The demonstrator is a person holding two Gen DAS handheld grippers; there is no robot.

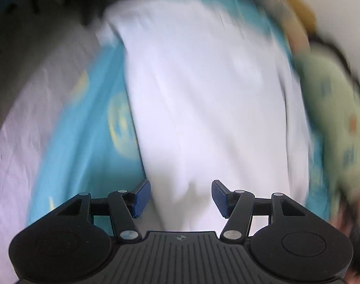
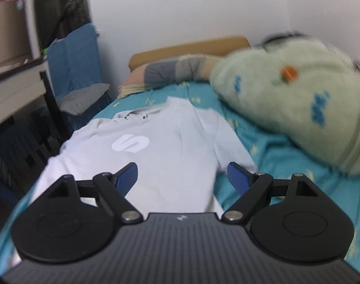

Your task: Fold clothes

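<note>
— Left gripper (image 1: 181, 198), how does it stand?
— Jaws apart, pointing steeply down over the white T-shirt (image 1: 203, 90). No cloth is between the blue pads (image 1: 140, 198); that view is badly smeared.
— And the right gripper (image 2: 182, 177)?
— Jaws spread wide, nothing between them, aimed low along the T-shirt (image 2: 156, 146) from its hem end.
— Where does the shirt lie?
— Flat on the bed, on the teal sheet (image 2: 274, 156), collar at the far end, a pale logo (image 2: 130, 142) on the chest. One short sleeve reaches out just beyond the right gripper's right-hand pad.
— Any containers?
— Only a cardboard box (image 2: 7, 33) on a desk at the far left; its contents cannot be made out.
— Anything else on the bed?
— A green fleecy blanket (image 2: 298, 99) heaped beside the shirt, and a pillow at the head.
</note>
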